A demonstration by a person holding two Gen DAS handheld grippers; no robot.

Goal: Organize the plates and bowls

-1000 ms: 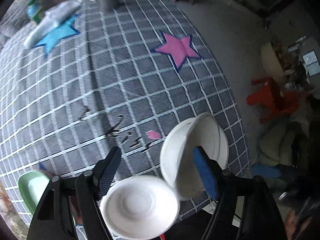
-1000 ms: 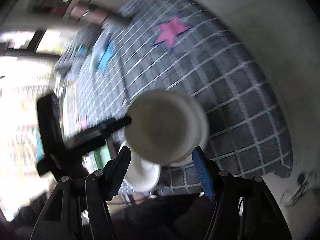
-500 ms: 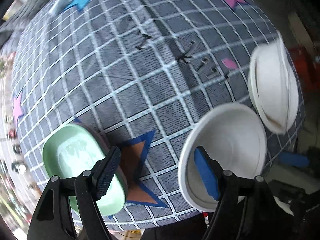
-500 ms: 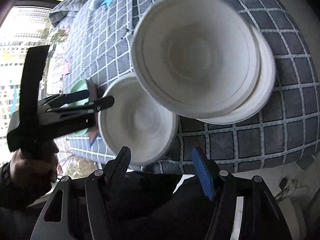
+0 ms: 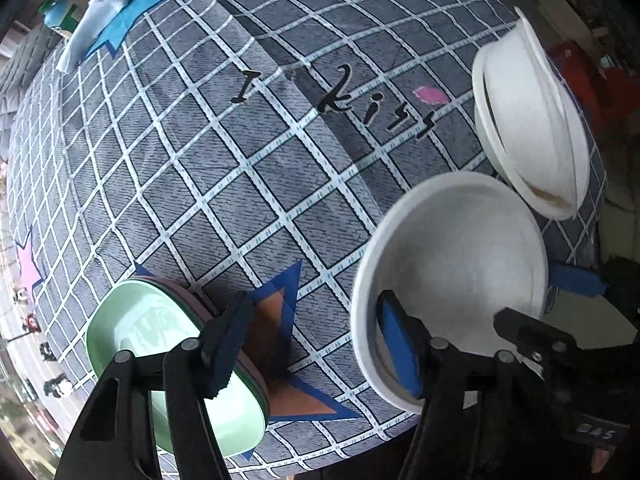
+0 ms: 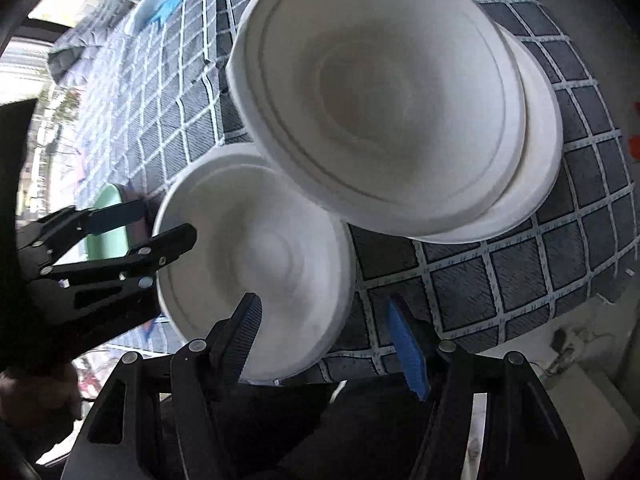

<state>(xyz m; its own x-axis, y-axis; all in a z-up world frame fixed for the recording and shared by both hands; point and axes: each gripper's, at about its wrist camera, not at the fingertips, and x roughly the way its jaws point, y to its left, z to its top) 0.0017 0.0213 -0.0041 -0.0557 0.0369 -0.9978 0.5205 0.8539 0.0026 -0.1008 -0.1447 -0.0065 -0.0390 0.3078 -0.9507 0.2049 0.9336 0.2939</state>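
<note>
1. The black script "I kiss" (image 5: 336,98) is showing on the grey checked cloth (image 5: 192,168) in the upper middle of the left wrist view; white letters at the lower right of that frame, on the black body of the other tool, are too blurred to read.
2. The left gripper (image 5: 312,344) is standing wide; its blue-padded finger is sitting inside the round white bowl (image 5: 452,264), the other finger outside, over the pale green oval dish (image 5: 160,352). I cannot tell if it is touching the rim.
3. The right gripper (image 6: 324,336) is also standing wide, holding nothing, just below the same white bowl (image 6: 260,256).
4. The larger white bowl on a white plate (image 6: 380,92) is filling the upper right of the right wrist view.
5. A green-capped bottle (image 5: 58,14) and folded pale cloth (image 5: 100,20) are lying in the upper left.
</note>
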